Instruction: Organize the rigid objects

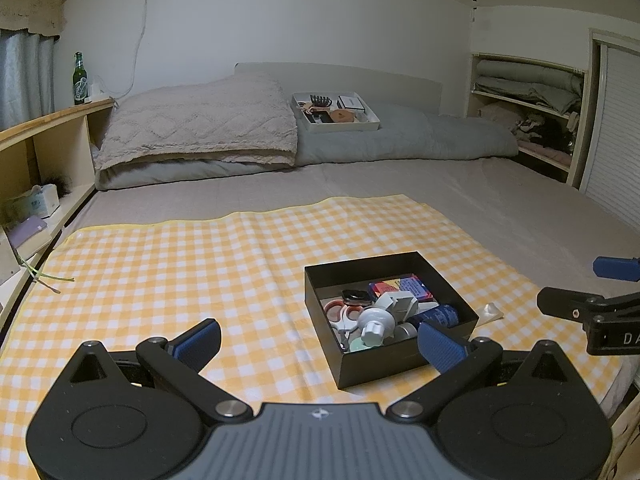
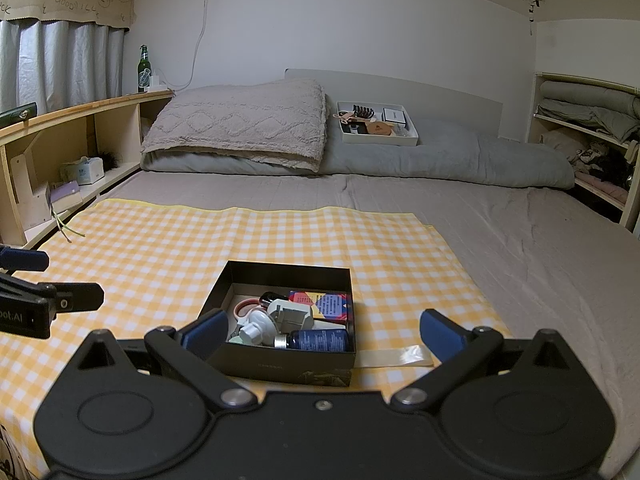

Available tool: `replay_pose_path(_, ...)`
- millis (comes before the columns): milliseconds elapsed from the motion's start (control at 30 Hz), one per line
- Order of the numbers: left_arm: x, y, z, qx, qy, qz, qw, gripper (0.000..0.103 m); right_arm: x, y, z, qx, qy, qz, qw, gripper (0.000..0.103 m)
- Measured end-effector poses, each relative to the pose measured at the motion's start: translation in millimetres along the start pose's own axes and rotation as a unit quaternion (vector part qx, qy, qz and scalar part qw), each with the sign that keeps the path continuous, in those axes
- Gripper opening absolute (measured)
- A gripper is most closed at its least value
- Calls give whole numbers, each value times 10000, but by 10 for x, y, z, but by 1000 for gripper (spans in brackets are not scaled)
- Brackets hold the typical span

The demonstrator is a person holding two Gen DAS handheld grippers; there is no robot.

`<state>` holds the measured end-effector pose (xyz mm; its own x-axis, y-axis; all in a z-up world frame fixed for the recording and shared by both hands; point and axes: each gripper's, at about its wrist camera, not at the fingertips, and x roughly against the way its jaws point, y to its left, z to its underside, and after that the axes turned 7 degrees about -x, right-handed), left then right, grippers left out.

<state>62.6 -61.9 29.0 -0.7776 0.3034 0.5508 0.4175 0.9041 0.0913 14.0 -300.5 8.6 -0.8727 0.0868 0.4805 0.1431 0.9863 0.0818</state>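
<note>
A black open box (image 1: 376,364) sits on the yellow checked cloth (image 1: 200,264) on the bed; it also shows in the right wrist view (image 2: 280,364). It holds several small objects: red-handled scissors (image 1: 340,314), a white knob piece (image 1: 374,326), a dark blue bottle (image 2: 318,339) and a colourful carton (image 2: 324,305). My left gripper (image 1: 320,342) is open and empty, just in front and left of the box. My right gripper (image 2: 322,332) is open and empty, its jaws on either side of the box's near end.
A clear plastic strip (image 2: 396,357) lies on the cloth right of the box. A white tray (image 1: 336,114) of items rests on the grey duvet at the headboard. A wooden shelf (image 2: 80,136) runs along the left, with a green bottle (image 2: 144,66). Shelving (image 2: 588,136) stands at right.
</note>
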Motion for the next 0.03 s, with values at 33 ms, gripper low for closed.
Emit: replay_pose_path(33,0,-1,0,-1,-1,1,10000,103,0,-2,0,1,0,1,10000,103)
